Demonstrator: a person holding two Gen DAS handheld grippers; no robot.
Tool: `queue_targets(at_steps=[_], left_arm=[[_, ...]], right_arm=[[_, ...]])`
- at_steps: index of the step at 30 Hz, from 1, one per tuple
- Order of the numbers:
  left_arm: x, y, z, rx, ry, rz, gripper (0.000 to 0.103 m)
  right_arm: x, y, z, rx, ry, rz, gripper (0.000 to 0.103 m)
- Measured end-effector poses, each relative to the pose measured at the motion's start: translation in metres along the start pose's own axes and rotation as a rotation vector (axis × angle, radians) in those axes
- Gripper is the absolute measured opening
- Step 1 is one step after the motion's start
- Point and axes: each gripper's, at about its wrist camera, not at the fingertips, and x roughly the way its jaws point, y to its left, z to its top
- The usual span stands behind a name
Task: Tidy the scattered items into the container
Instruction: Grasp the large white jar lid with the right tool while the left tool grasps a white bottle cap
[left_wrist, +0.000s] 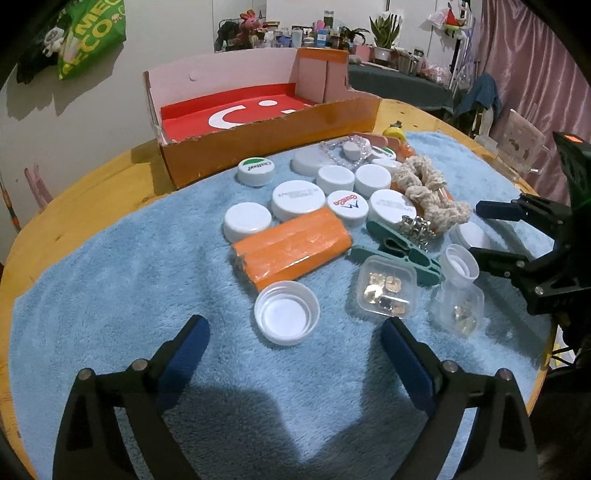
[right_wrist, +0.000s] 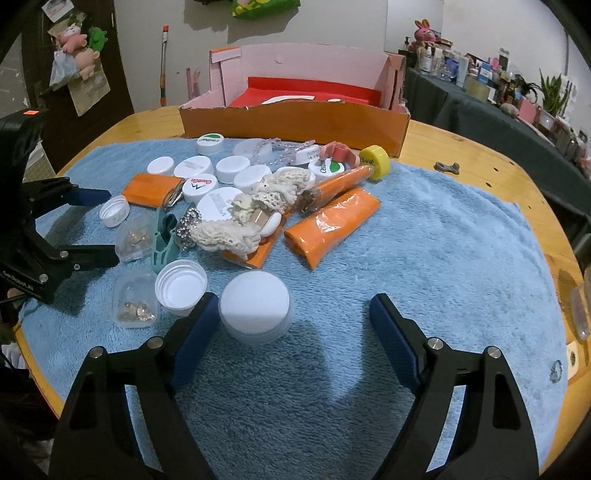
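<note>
An orange cardboard box (left_wrist: 273, 138) (right_wrist: 295, 120) with a red floor stands at the far edge of the blue towel (left_wrist: 110, 295). In front of it lie several white caps (left_wrist: 334, 179), orange packets (left_wrist: 291, 247) (right_wrist: 332, 225), a teal clip (left_wrist: 399, 251), a cream scrunchie (right_wrist: 240, 221) and small clear boxes of gold bits (left_wrist: 386, 293) (right_wrist: 135, 302). My left gripper (left_wrist: 293, 325) (right_wrist: 99, 225) is open just behind an upturned white cap (left_wrist: 286, 312). My right gripper (right_wrist: 292, 299) (left_wrist: 485, 232) is open, with a flat white cap (right_wrist: 255, 308) between its jaws, close to the left finger.
The towel covers a round wooden table (right_wrist: 461, 147). A yellow cap (right_wrist: 376, 157) and a bead bracelet (left_wrist: 343, 146) lie close to the box. A clear plastic jug (left_wrist: 517, 140) stands off the towel at the right. Bare towel spreads to the right in the right wrist view.
</note>
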Motion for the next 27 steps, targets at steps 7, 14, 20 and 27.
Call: queue_targets(at_steps=[7, 14, 20, 27], left_arm=[[-0.007, 0.009, 0.002, -0.035, 0.003, 0.016, 0.065], [-0.012, 0.013, 0.001, -0.037, -0.001, 0.034, 0.047], [-0.015, 0.005, 0.002, 0.005, -0.014, 0.048, 0.043], [-0.017, 0.007, 0.001, -0.007, -0.015, 0.034, 0.04]], right_arm=[[0.001, 0.001, 0.0, 0.006, -0.002, -0.004, 0.082], [-0.001, 0.005, 0.0, -0.006, -0.009, -0.011, 0.076], [-0.002, 0.006, 0.0, -0.011, -0.013, -0.003, 0.069], [-0.004, 0.009, 0.0, -0.022, -0.014, 0.01, 0.058]])
